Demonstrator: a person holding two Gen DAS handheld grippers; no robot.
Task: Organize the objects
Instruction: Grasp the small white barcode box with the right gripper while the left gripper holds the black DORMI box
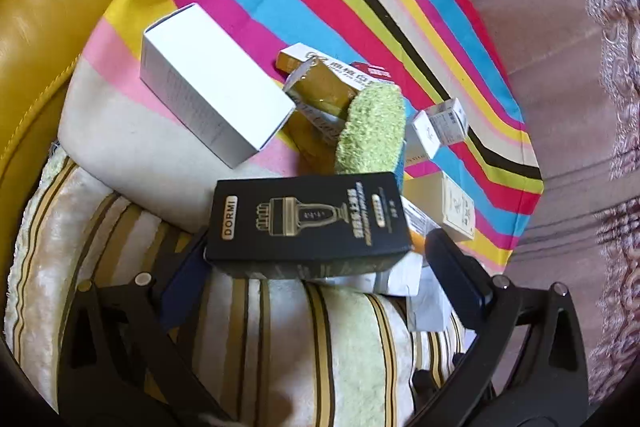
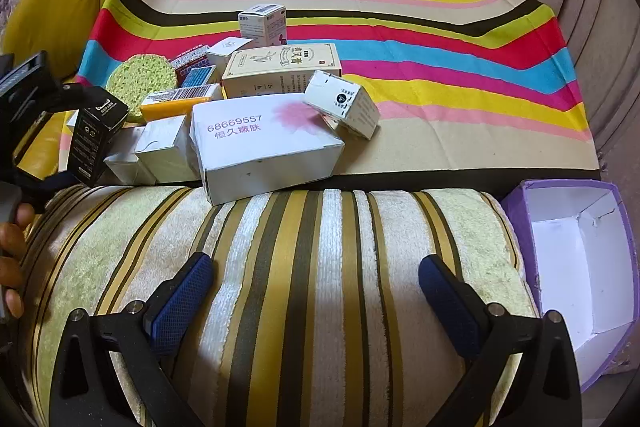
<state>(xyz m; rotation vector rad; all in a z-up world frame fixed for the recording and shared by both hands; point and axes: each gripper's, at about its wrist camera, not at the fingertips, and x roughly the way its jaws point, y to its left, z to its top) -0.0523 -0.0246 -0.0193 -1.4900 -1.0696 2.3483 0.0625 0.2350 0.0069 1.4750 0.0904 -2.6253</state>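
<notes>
Black rectangular carton with gold shaver print [image 1: 310,223] sits between the left gripper's [image 1: 316,267] wide-open jaws at the near left edge of the pile, tilted against the white boxes beneath it; pads look just beside its ends, and I can't tell if they press, so I don't read it as gripped. Everything else is unsorted on the rainbow-striped cloth [image 2: 420,39]: large white box with purple digits [image 2: 266,147] at near centre, small white cube box [image 2: 344,103] leaning on its right corner, cream herbal-print box [image 2: 280,69] behind, green round sponge [image 2: 140,81] far left, tall plain white box [image 1: 212,83], several small cartons. Purple open-top cardboard bin with white lining [image 2: 516,205], near right, looks empty, so by my judgement sorting has barely begun; nearly all pieces left. Right gripper [image 2: 316,291] hangs over the striped plush cushion [image 2: 280,247], jaws fully spread, holding and touching nothing.
</notes>
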